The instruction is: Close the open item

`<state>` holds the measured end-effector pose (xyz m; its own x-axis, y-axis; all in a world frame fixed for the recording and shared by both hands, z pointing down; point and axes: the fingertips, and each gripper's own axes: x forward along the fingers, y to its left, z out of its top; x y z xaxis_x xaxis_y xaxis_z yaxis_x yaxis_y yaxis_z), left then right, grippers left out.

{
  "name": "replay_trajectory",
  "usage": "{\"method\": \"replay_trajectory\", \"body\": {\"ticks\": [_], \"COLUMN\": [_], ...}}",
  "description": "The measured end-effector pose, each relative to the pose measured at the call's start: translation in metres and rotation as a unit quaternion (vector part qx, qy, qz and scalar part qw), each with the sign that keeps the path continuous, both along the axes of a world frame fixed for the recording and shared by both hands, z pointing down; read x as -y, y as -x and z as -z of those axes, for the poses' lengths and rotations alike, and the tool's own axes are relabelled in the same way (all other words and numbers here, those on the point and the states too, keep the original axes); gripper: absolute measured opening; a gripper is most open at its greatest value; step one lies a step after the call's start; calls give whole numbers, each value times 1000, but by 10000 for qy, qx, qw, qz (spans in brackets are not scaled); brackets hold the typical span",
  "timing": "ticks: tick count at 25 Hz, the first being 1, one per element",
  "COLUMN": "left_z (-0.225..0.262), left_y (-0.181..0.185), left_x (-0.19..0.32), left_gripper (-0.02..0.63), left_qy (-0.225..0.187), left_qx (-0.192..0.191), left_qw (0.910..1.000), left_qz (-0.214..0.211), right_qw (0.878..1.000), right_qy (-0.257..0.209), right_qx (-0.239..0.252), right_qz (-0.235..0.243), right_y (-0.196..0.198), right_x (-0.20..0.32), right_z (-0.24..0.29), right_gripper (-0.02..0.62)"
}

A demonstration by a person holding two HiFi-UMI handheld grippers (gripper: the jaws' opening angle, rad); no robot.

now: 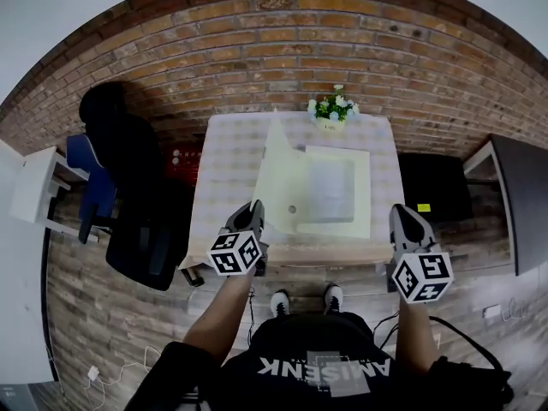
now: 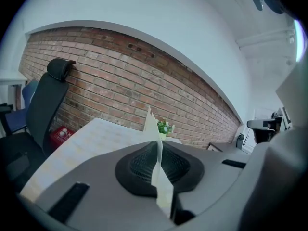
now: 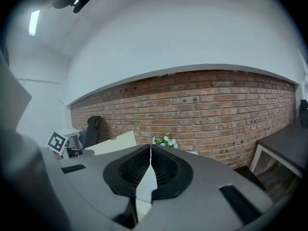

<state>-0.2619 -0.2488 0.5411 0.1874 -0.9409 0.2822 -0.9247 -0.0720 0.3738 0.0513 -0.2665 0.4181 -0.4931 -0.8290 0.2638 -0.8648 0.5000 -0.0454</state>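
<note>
Toward the right edge of the tabletop [image 1: 223,169], lying flat on checked cloth: an open cream box [image 1: 334,187]. Raised along its left side, tilted up on edge and running from the near edge toward the far edge: the lid [image 1: 276,178].

At the lid's near corner, close to the near edge of the tabletop: the left gripper [image 1: 253,211]. Closed down tight there, with a thin pale sheet pinched upright between the pads, plainly the lid [image 2: 155,129] where it rises past the left gripper [image 2: 158,146] in its own view.

Over the near right corner of the tabletop, apart from the box: the right gripper [image 1: 402,217]. Closed too, pads together with nothing gripped; beyond the right gripper [image 3: 150,150] in its own view, only the lid [image 3: 115,142] off to the left.

At the middle of the far edge: a pot of flowers [image 1: 332,110]. Left of the tabletop: a black office chair [image 1: 128,169] and a red crate [image 1: 182,158]. Behind all: a brick wall [image 1: 282,32].
</note>
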Motion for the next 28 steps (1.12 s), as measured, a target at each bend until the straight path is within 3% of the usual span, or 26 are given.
{"method": "replay_trajectory", "body": {"ticks": [19,28], "left_z": [14,-3], "left_y": [-118,-178], "left_x": [16,21], "left_gripper": [20,21], "left_qy": [-47,6], "left_qx": [591,1054], "left_qw": [9927,9806], "left_qz": [-1051,-1653], "right_qw": [9994,9992], "right_qy": [-29,-1], "right_qx": [119,71], "right_qz": [-329,-403], "right_y": [-57,-77], "right_x": [2,6], "right_z": [3,-1], "right_gripper": [41,41]}}
